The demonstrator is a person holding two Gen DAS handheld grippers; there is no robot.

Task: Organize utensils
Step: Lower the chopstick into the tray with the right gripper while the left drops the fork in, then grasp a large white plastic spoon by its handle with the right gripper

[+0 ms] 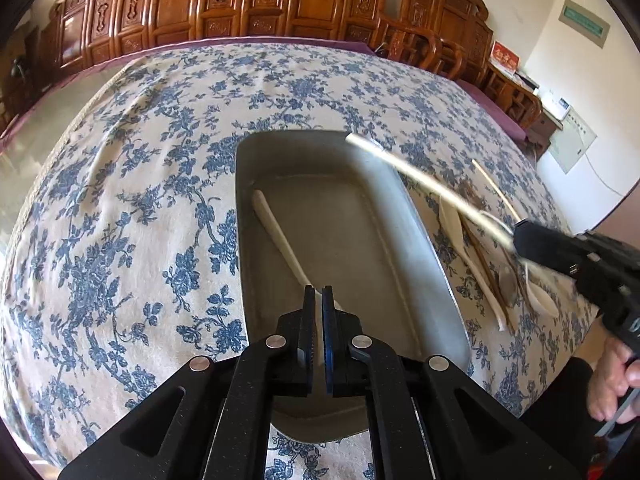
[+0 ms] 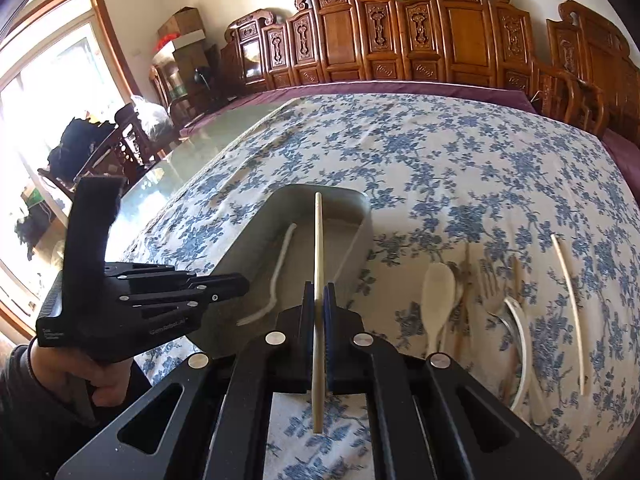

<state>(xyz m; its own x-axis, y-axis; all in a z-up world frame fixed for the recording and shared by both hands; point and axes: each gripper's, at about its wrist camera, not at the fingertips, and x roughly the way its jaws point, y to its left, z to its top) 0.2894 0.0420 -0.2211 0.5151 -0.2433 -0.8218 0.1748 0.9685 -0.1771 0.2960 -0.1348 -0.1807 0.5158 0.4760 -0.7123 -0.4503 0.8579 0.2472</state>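
Observation:
A grey oblong tray (image 1: 420, 248) (image 2: 352, 240) lies on the floral tablecloth with one white fork (image 1: 280, 236) (image 2: 276, 276) in it. My left gripper (image 1: 319, 294) (image 2: 240, 284) hovers over the tray's near end, its jaws almost together with nothing between them. My right gripper (image 2: 319, 292) (image 1: 520, 236) is shut on a pale chopstick (image 2: 318, 264) (image 1: 424, 180) and holds it in the air over the tray's right rim, pointing along the tray. Right of the tray lie a pale spoon (image 2: 438, 296), a wooden fork (image 2: 466, 276), a metal spoon (image 1: 508, 284), a white spoon (image 2: 520, 344) and another chopstick (image 2: 568, 296) (image 1: 496, 188).
The tablecloth (image 1: 120, 200) covers a glass-topped table whose bare glass (image 2: 168, 172) shows at the left. Carved wooden chairs (image 1: 256, 0) line the far edge. A window and clutter stand at the far left in the right wrist view.

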